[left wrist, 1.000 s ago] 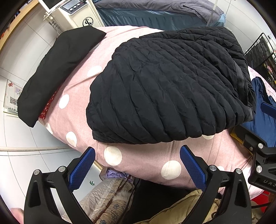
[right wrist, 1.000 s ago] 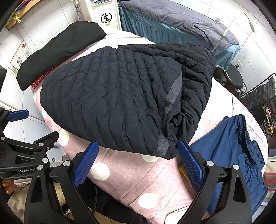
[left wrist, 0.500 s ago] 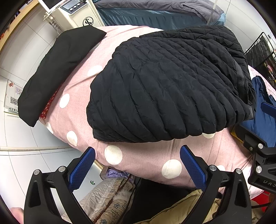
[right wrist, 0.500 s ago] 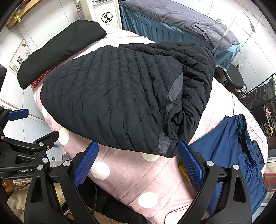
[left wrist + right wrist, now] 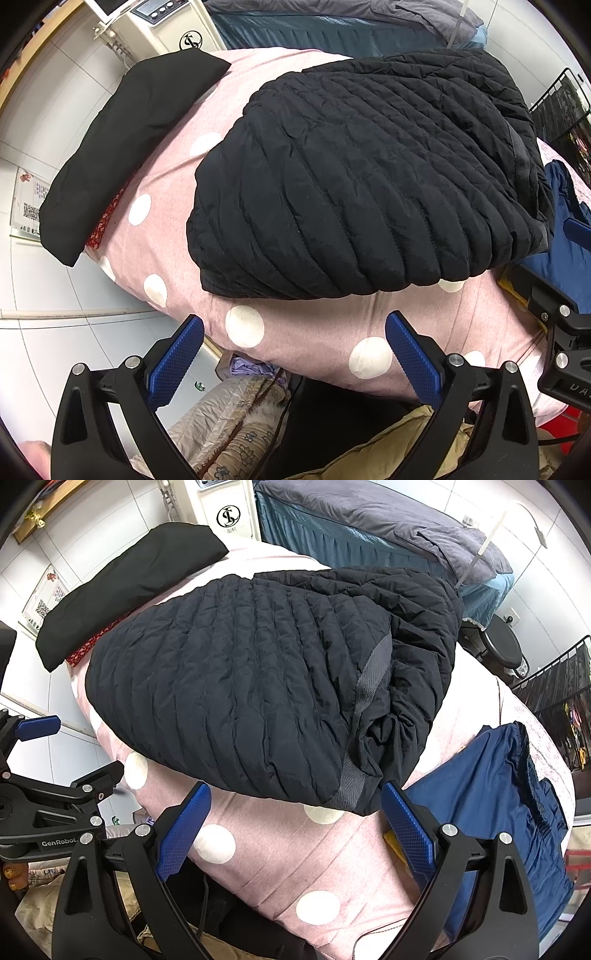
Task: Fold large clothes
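Barely anything shifts: your left claw (image 5: 293, 347) and right claw (image 5: 295, 818) stay spread apart, empty, just short of the folded black quilted jacket (image 5: 258, 679) ahead. Folding looks finished on the pink dotted bedding (image 5: 306, 328).

Both views are bright and evenly lit, with soft, faint shadows. Focus is sharp at centre. Fisheye distortion bends the wall tiles (image 5: 55, 295) and bed (image 5: 280, 853) strongly toward dark, vignetted corners. The jacket (image 5: 362, 184) shows slight sheen.

Left gripper (image 5: 294, 345) and right gripper (image 5: 295, 814) both spread wide, empty, side by side.
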`<state>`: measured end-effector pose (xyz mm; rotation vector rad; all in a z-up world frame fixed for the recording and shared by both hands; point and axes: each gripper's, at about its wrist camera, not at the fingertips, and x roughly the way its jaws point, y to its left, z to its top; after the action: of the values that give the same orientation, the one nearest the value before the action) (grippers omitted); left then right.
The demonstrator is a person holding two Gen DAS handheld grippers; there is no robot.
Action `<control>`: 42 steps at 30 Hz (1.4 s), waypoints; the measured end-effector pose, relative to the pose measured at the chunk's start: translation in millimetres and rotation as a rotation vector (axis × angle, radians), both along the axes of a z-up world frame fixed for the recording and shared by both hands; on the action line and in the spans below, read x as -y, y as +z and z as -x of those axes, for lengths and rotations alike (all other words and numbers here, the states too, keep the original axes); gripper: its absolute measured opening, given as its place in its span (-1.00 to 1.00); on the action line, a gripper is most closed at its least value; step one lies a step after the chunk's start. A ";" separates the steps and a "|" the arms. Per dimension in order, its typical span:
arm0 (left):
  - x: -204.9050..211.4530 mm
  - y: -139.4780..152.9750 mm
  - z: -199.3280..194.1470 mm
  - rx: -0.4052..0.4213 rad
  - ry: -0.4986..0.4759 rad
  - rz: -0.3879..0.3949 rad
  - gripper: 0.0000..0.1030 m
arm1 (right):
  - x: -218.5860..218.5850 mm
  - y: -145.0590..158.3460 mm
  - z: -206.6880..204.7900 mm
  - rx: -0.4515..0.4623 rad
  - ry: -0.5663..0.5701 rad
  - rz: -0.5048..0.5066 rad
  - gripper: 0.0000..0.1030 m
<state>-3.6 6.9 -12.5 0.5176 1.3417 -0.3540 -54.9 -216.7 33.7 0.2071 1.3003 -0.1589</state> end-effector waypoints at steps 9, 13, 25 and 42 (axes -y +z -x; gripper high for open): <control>-1.8 -3.9 -6.9 -0.013 0.016 -0.002 0.87 | 3.0 -2.9 0.7 0.007 -0.008 0.005 0.79; -8.2 -5.8 -15.9 -0.033 0.055 0.001 0.85 | 13.6 0.8 -1.7 0.031 -0.022 0.012 0.79; -56.5 23.3 -93.0 0.033 0.239 0.051 0.87 | 88.6 18.8 -39.4 0.202 -0.099 0.043 0.79; -19.7 -59.1 -231.5 -0.336 0.263 0.350 0.87 | 151.9 -48.7 -172.1 0.132 -0.038 -0.001 0.87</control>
<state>227.9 26.6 -71.5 -0.0155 1.6077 -0.4598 117.2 -368.6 -15.0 0.2392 1.1659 -0.1738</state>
